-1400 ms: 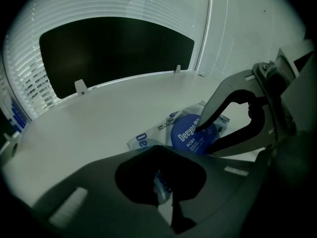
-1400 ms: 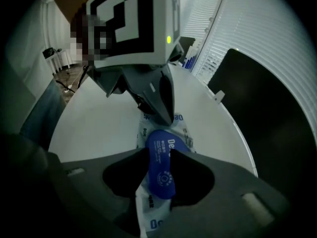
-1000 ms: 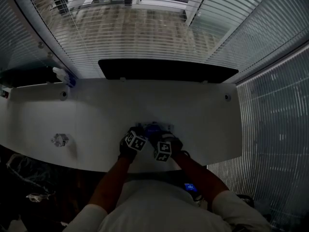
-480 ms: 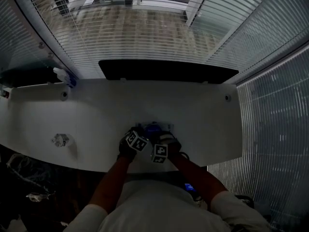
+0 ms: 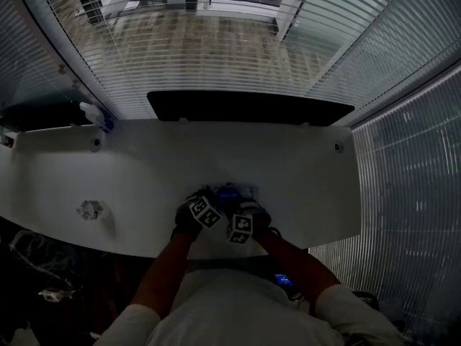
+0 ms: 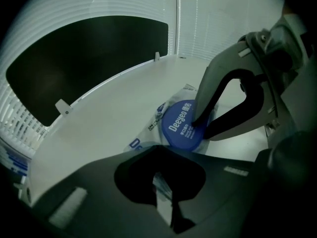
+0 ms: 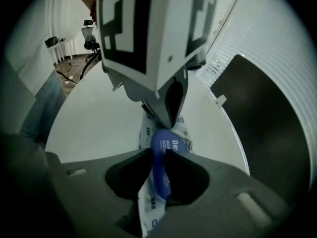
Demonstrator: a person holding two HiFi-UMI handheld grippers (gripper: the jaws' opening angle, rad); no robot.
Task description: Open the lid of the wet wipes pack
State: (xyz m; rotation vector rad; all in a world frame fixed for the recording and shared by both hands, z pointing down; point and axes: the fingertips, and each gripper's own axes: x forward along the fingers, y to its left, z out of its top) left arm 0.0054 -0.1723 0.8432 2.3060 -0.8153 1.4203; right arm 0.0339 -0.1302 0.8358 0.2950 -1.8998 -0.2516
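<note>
Right gripper view: blue lid (image 7: 160,178) inside closing claw (image 7: 157,155)

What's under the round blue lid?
The white wipes pack lies under the blue lid, flat on the white table. The opening and the wipes below the lid cannot be seen, because the lid covers them.

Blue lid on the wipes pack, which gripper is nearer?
Right. The right gripper is closing its jaws on the blue lid; the left gripper pinches the wipes pack beside the lid.
</note>
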